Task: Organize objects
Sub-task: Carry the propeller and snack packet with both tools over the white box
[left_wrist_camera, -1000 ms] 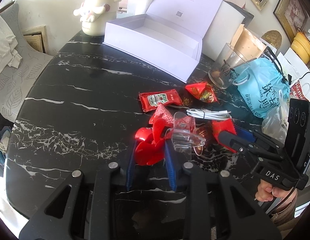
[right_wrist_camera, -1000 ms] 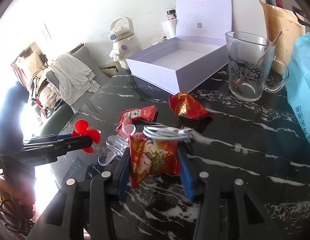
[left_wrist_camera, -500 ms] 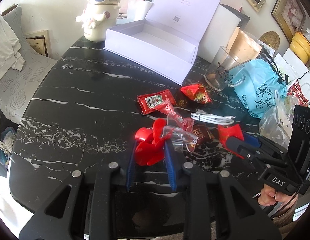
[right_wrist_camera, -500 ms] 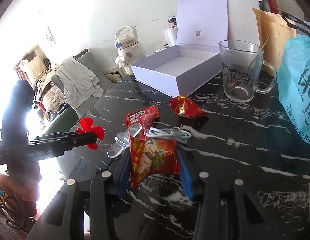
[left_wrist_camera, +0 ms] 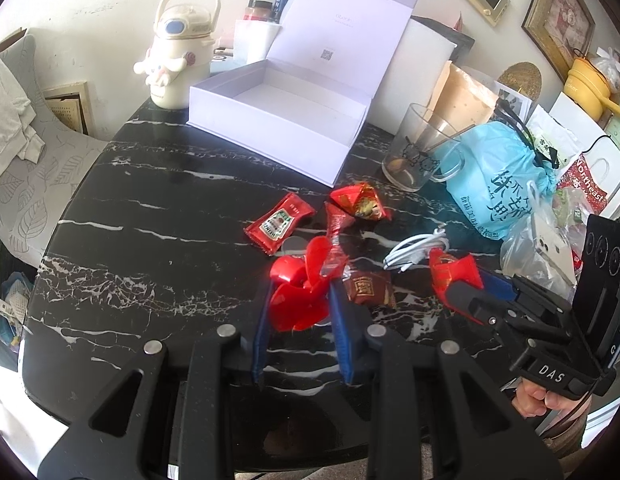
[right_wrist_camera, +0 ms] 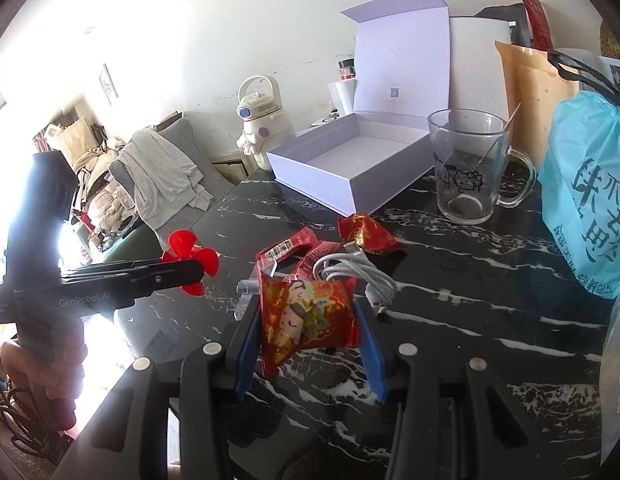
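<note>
My left gripper [left_wrist_camera: 300, 300] is shut on a red plastic fan blade [left_wrist_camera: 300, 280], held above the black marble table [left_wrist_camera: 150, 216]; it also shows in the right wrist view [right_wrist_camera: 190, 260]. My right gripper [right_wrist_camera: 308, 320] is shut on a red printed snack packet [right_wrist_camera: 306, 316], seen in the left wrist view [left_wrist_camera: 453, 272]. On the table lie a ketchup sachet [left_wrist_camera: 280, 224], a red sachet [left_wrist_camera: 337, 220], a crumpled red packet [left_wrist_camera: 359, 202], a brown candy [left_wrist_camera: 367, 288] and a coiled white cable [left_wrist_camera: 415, 250]. An open white box [left_wrist_camera: 278, 120] stands behind them.
A glass mug [left_wrist_camera: 417, 152] and a blue plastic bag [left_wrist_camera: 505, 184] stand at the right. A white cartoon kettle [left_wrist_camera: 178, 60] is at the back left. A clear bag [left_wrist_camera: 537, 248] lies at the right edge. A chair with clothes [right_wrist_camera: 162, 176] is beyond the table.
Both grippers have risen from the table with their loads. The clear plastic piece by the fan blade has dropped out of the left view, uncovering the brown candy.
</note>
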`<state>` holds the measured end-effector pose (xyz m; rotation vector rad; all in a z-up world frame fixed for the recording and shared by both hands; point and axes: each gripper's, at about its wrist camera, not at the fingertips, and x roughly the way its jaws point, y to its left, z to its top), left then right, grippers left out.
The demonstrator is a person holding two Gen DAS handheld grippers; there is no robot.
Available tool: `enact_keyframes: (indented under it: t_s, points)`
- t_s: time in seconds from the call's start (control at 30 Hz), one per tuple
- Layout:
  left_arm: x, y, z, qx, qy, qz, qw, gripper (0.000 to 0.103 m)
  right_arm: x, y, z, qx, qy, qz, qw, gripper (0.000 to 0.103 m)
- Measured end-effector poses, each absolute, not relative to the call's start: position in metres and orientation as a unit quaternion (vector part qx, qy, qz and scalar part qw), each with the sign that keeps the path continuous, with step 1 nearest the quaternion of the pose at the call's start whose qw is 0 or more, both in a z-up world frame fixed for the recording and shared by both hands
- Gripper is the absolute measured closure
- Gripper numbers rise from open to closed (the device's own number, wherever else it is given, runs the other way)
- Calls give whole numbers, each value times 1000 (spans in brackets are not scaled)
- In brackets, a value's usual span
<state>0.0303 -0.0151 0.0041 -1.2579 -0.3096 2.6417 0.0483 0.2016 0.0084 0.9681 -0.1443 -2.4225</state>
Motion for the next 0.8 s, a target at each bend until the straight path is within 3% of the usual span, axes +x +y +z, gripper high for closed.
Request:
enact_keyframes:
  t_s: [0.8]
  points:
    - [-4,-12,41,-398,-70,910,95,77,20,184,47,312,-3,-909,277,58]
